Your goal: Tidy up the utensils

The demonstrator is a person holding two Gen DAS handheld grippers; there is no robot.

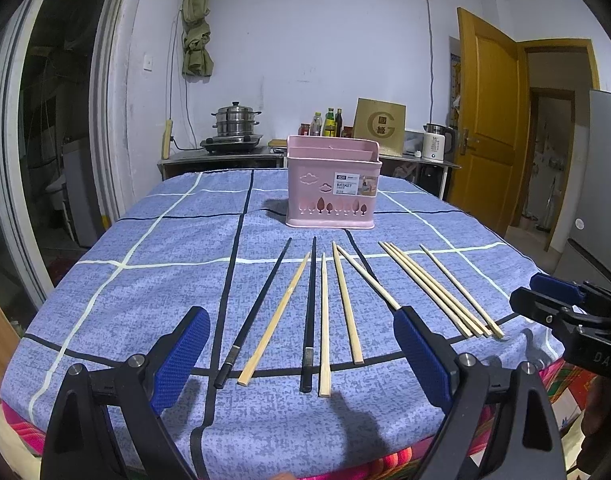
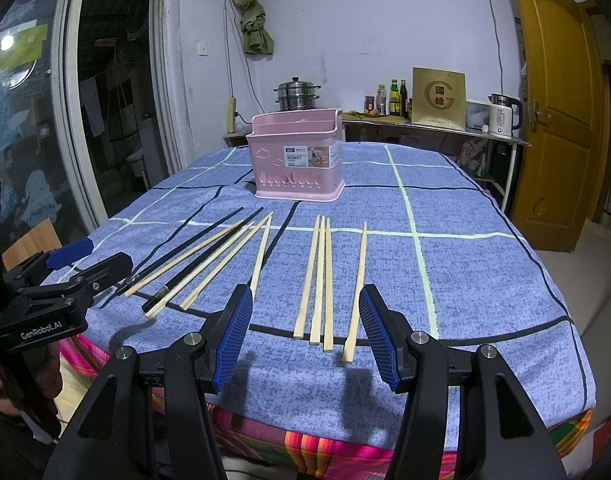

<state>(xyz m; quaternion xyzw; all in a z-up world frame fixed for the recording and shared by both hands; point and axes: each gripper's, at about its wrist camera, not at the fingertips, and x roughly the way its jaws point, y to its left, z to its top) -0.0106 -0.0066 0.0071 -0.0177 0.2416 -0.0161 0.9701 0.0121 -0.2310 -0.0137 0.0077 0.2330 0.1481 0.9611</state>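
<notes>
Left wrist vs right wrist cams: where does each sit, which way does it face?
Left wrist: on the left claw, low at the table's near edge, facing the pink basket; two black chopsticks lie ahead; right claw shows at right.
Right wrist: on the right claw, further right, same heading; the bamboo chopsticks lie ahead; left claw shows at left.
Shared: basket, blue checked tablecloth, steamer pot, kettle, both claws open.

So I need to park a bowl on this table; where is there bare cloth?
Bare cloth lies right of the pink basket and beyond the single bamboo chopstick. Also left of the black chopsticks. The near middle is crowded.
</notes>
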